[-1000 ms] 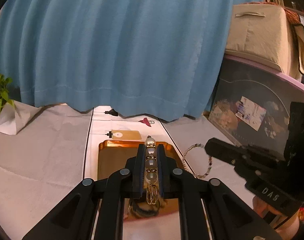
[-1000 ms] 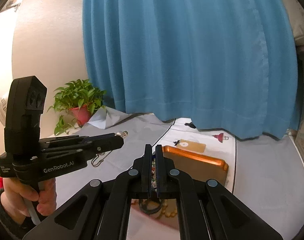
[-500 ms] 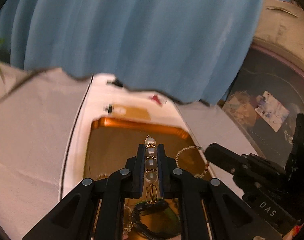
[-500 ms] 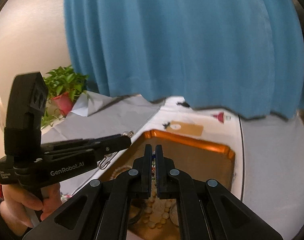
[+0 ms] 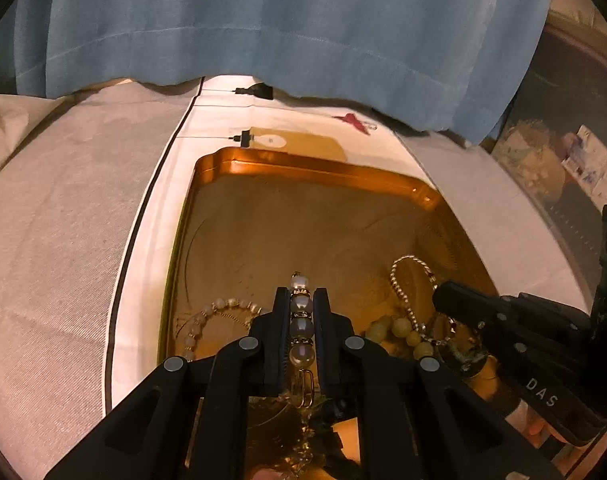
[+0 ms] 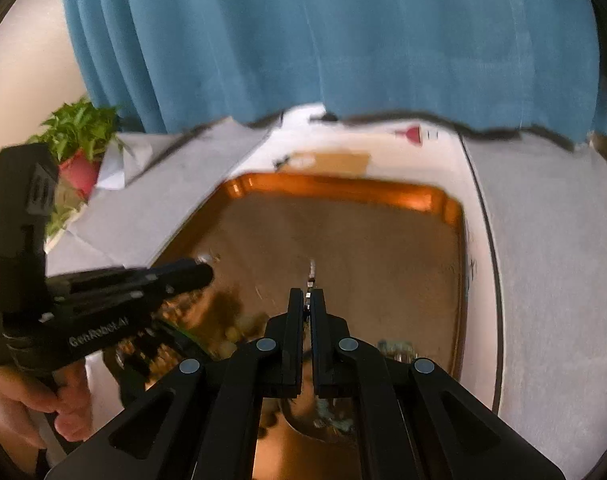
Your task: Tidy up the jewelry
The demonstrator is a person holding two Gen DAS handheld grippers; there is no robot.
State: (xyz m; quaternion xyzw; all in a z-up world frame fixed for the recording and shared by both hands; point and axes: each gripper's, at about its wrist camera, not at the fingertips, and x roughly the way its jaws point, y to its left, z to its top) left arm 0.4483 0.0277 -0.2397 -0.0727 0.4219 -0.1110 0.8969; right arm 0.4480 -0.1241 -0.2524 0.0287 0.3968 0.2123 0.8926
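An orange tray point(image 5: 323, 170) lies on a white runner and shows in the right wrist view point(image 6: 343, 188) too. My left gripper point(image 5: 301, 294) is shut on a pearl bracelet point(image 5: 301, 328) with a gold clasp, held over the tray's near half. My right gripper point(image 6: 308, 294) is shut on a thin beaded chain point(image 6: 311, 270) over the tray; in the left wrist view point(image 5: 443, 296) the chain point(image 5: 407, 276) loops from its tip. In the tray lie a pale bead bracelet point(image 5: 211, 316) and yellow-green beads point(image 5: 403, 330).
A blue curtain point(image 5: 283, 20) hangs behind the table. Grey cloth point(image 5: 63, 200) covers the table on both sides of the runner. A tan tag point(image 5: 299, 142) lies beyond the tray. A potted plant point(image 6: 77, 144) stands at the far left.
Both grippers have tipped down and come lower over the tray, which now fills the views. Each still holds its piece of jewelry.
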